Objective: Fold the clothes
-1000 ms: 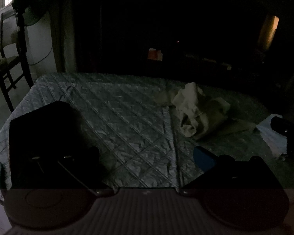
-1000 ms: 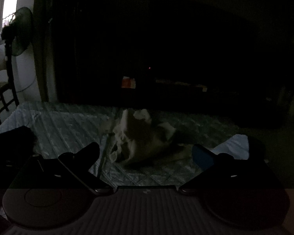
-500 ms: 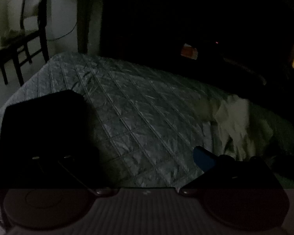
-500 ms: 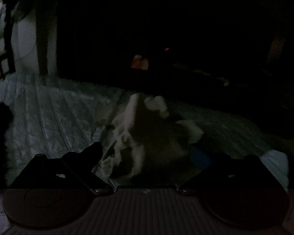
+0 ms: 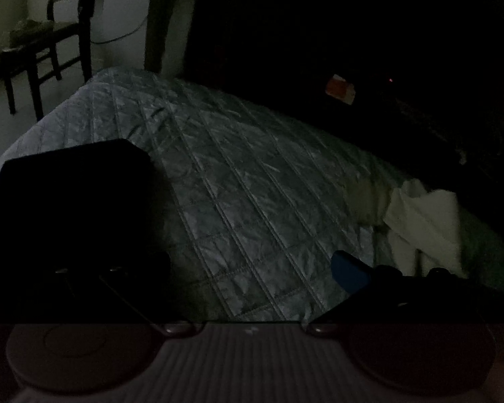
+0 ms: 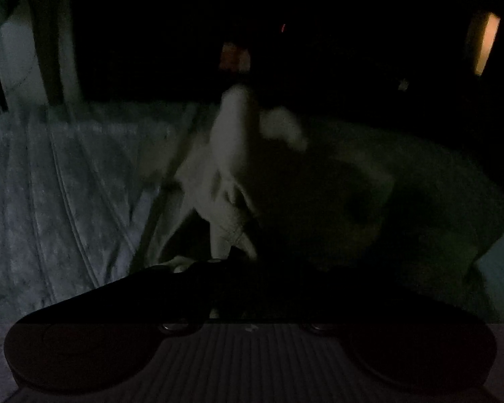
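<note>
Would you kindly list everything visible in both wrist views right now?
quilted cover: one, grey, spread over the bed
crumpled garment: one, pale cream, bunched on the cover right in front of the right gripper
folded dark item: one, black, on the cover's left part
chair: one, dark, on the floor far left
left gripper: open, over the cover
right gripper: fingers drawn together at the garment's near edge; too dark to confirm a grip

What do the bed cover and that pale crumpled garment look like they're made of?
Bed cover: seemingly a quilted synthetic or satin-like fabric; stitched diamond lines and a faint crinkled sheen show. Pale garment: probably a soft matte woven or knit cloth, cotton-like; it bunches in limp folds without shine. The dim light leaves both uncertain.
</note>
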Demonstrator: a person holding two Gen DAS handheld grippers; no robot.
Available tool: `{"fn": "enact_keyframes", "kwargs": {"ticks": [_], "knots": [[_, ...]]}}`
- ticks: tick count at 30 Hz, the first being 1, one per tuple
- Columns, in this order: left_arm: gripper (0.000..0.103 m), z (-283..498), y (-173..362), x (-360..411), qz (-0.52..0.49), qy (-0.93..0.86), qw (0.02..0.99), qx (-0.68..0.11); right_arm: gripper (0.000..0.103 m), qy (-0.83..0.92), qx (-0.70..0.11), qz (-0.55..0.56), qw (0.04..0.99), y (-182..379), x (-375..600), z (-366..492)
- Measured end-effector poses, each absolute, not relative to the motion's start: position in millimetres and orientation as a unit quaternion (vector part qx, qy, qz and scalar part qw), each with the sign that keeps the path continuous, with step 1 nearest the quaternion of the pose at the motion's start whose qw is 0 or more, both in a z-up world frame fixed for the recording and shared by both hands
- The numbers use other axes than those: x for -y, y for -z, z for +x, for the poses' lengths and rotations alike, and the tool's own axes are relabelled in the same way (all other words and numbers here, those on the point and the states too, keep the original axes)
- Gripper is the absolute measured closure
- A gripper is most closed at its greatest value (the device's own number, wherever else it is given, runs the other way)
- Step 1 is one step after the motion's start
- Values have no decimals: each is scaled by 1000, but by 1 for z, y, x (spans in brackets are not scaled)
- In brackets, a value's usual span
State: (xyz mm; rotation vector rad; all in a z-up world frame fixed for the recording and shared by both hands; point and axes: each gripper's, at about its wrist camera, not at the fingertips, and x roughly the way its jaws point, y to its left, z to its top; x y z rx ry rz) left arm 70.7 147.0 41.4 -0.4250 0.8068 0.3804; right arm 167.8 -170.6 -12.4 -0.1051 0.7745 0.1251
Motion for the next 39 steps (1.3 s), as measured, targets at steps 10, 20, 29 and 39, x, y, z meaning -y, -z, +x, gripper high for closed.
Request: {"fn": "enact_keyframes", "kwargs": {"ticks": [10,20,29,39], "knots": [[2,69,-50,-129,-177,-150,896,-377,96,-108,-234,31,966,-154,231,75],[2,70,-50,-122,-183,-137,896,-381,91,0,-185,39,982,-184,318,19],[2,82,-46,-101,-153,-116,900,-392,58,46,-356,83,930,-81,358,8],[1,86,-39,-75,-104,-90,905,-402,30,1,-444,-25,895,-8,330,6]]}}
